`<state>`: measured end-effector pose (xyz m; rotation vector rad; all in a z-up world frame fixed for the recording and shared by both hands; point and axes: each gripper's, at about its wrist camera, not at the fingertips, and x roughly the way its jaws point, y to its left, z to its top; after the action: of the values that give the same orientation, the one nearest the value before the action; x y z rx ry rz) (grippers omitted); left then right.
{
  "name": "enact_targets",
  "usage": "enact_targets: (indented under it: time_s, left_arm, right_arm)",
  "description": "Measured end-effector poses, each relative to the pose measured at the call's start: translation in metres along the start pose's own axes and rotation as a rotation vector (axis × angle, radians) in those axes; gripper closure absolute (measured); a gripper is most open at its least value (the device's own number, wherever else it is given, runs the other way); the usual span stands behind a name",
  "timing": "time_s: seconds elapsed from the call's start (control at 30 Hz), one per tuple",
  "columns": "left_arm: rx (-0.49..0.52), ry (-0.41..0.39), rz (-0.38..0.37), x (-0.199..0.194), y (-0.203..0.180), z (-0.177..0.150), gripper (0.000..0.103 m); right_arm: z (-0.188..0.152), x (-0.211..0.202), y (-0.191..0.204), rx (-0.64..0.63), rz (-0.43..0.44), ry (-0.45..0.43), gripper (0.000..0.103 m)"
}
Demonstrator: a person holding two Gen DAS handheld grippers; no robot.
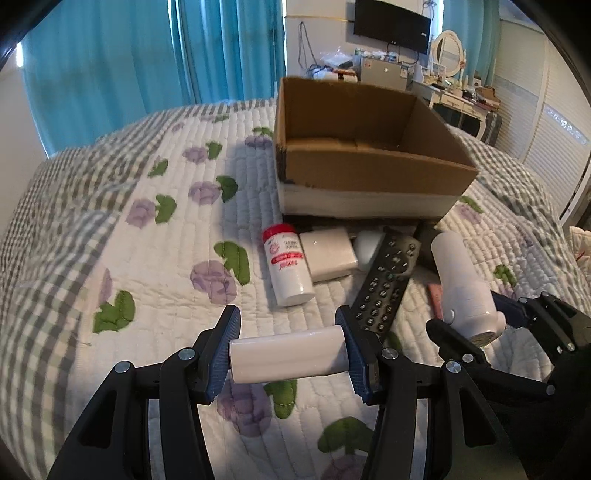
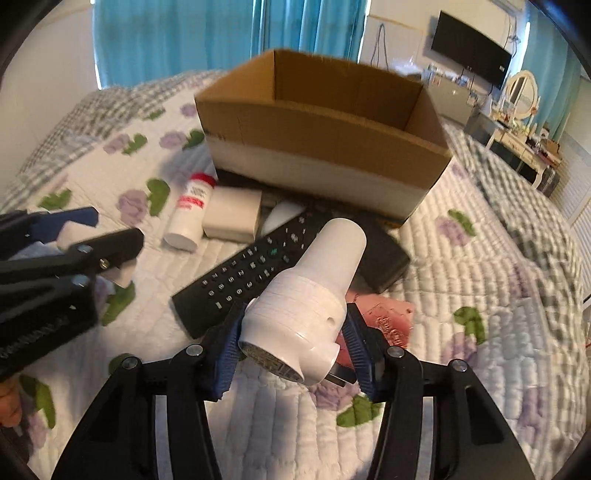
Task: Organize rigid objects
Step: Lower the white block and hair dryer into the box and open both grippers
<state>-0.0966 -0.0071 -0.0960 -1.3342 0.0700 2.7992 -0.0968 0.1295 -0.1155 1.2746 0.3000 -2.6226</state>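
Observation:
My left gripper (image 1: 290,354) is shut on a small white block (image 1: 288,356), held crosswise above the quilt. My right gripper (image 2: 295,349) is shut on a white hair-dryer-shaped device (image 2: 314,299), also seen in the left wrist view (image 1: 463,291). An open cardboard box (image 1: 369,162) (image 2: 325,125) stands on the bed beyond both. Before it lie a red-capped white bottle (image 1: 286,264) (image 2: 190,214), a white box (image 1: 328,253) (image 2: 232,218), a white mouse-like object (image 1: 367,245) (image 2: 282,218) and a black remote (image 1: 388,284) (image 2: 243,273).
A floral quilt (image 1: 166,240) covers the bed. A pink packet (image 2: 388,317) and a dark flat object (image 2: 384,258) lie by the remote. Blue curtains, a wall TV (image 1: 391,26) and a cluttered dresser (image 1: 461,96) are behind.

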Motion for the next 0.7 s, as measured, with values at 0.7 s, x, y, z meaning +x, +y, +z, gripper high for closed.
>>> enact_targets:
  time_s: [0.7]
  left_arm:
    - [0.089, -0.201, -0.08, -0.029, -0.019, 0.166, 0.048]
  right_arm:
    - [0.139, -0.084, -0.061, -0.025, 0.027, -0.322, 0.051]
